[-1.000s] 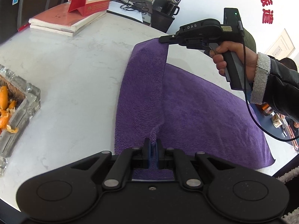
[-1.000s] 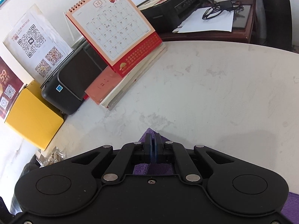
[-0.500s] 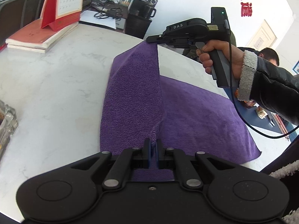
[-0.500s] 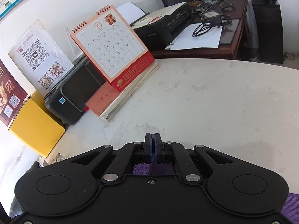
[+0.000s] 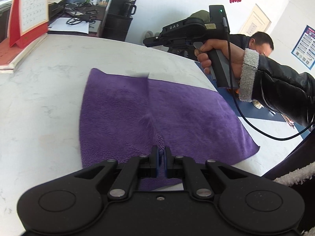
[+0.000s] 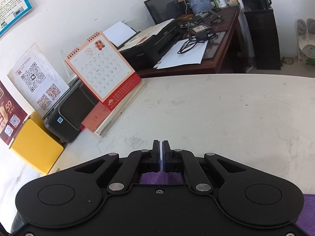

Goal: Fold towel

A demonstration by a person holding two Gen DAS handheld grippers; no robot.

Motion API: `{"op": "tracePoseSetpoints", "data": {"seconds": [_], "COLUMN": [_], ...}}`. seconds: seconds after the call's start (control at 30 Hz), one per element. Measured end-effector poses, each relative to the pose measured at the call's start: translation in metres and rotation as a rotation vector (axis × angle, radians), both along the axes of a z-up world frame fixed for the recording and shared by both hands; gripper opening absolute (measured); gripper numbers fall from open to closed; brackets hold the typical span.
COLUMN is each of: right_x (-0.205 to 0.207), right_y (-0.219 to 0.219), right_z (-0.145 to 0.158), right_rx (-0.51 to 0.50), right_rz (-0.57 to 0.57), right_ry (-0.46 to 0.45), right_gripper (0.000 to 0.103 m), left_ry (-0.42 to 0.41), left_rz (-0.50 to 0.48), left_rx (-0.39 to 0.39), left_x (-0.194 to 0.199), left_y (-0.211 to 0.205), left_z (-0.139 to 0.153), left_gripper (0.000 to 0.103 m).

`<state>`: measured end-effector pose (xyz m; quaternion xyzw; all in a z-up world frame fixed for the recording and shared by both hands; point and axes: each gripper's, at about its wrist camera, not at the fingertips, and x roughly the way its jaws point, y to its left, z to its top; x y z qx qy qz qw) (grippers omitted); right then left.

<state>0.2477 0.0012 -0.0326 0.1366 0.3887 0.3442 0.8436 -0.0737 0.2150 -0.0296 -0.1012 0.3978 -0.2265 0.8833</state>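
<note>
Purple towel [image 5: 177,116] lies partly folded on the white table [image 5: 39,98]. We see the left gripper [image 5: 161,157] clamped on its near edge — the right gripper [image 6: 161,153], fingers together and empty, held above the table.

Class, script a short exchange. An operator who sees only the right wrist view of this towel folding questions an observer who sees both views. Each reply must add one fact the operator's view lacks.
Operator: My right gripper looks shut and empty, and I see only a bit of the towel below it. Is the towel held anywhere?
Observer: Yes, the left gripper is shut on its near edge.
Operator: Is my gripper touching the cloth?
Observer: No, it hangs in the air beyond the towel's far edge, apart from it.
Operator: How does the towel lie?
Observer: Spread on the table, with a ridge running from the left gripper to the far edge.
</note>
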Motion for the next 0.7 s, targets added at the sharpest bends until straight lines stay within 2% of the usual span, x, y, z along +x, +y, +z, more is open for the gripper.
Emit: {"op": "tracePoseSetpoints", "data": {"seconds": [0.17,0.3,0.4,0.47,0.5,0.63,0.7], "right_x": [-0.009,-0.026,-0.046,-0.061,-0.067,-0.089,-0.092], "right_y": [-0.03,-0.052,-0.064,-0.068,-0.069,-0.059,-0.047], "right_z": [-0.008,-0.021,-0.038,-0.052,-0.059,-0.093,-0.105], "right_rx": [0.008,0.044,0.091,0.134,0.162,0.332,0.367], "right_rz": [-0.027,-0.018,0.013,0.037,0.047,0.075,0.079], "right_ry": [0.042,0.143,0.276,0.387,0.439,0.691,0.763], "right_gripper": [0.002,0.005,0.014,0.04,0.045,0.051,0.052], "left_ry": [0.012,0.005,-0.002,-0.008,-0.01,-0.01,-0.005], "left_rz": [0.005,0.025,0.04,0.049,0.051,0.056,0.052], "left_rx": [-0.018,-0.024,-0.019,-0.011,-0.01,-0.004,-0.005], "left_x": [0.0,0.002,0.001,-0.001,-0.002,-0.004,-0.006], "left_y": [-0.013,-0.013,-0.01,-0.007,-0.006,-0.003,-0.003], "left_z": [-0.003,0.003,0.009,0.014,0.016,0.023,0.024], "left_gripper": [0.004,0.004,0.004,0.004,0.004,0.004,0.004]}}
